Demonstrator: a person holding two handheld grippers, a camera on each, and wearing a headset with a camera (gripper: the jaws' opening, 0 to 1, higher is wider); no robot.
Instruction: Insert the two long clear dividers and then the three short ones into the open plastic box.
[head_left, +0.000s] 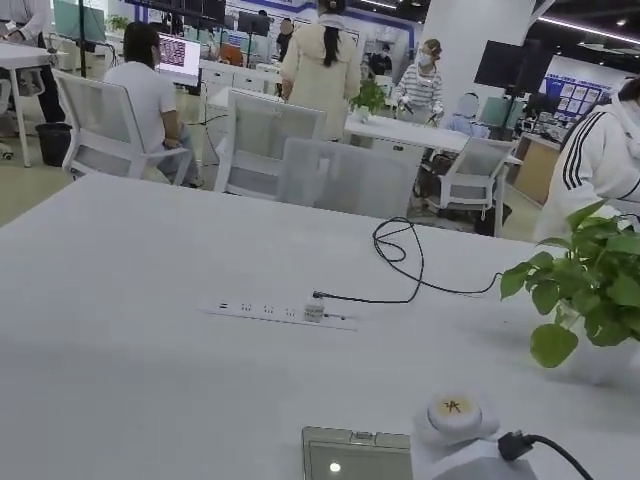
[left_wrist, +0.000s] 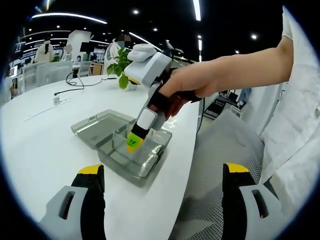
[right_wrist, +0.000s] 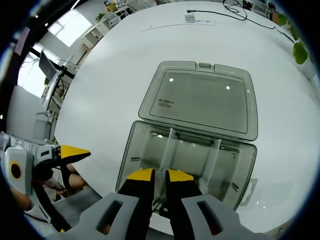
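Box (right_wrist: 192, 161) open near the tabletop (left_wrist: 45, 130) edge, right gripper (right_wrist: 160, 175) low over it.
Its fingers (right_wrist: 141, 176) are almost together; whether they pinch a clear divider I cannot tell. Two clear strips (right_wrist: 168, 150) seem to stand in the box, lid (right_wrist: 200, 97) flat behind. Left gripper (left_wrist: 164, 167) is spread and empty. Unsteadied, the box could slide off the edge under a downward push, or a divider could miss its slot and jam.

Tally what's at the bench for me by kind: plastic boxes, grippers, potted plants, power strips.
Open plastic box: 1
Grippers: 2 (left gripper, right gripper)
Potted plant: 1
Power strip: 1
Total: 5
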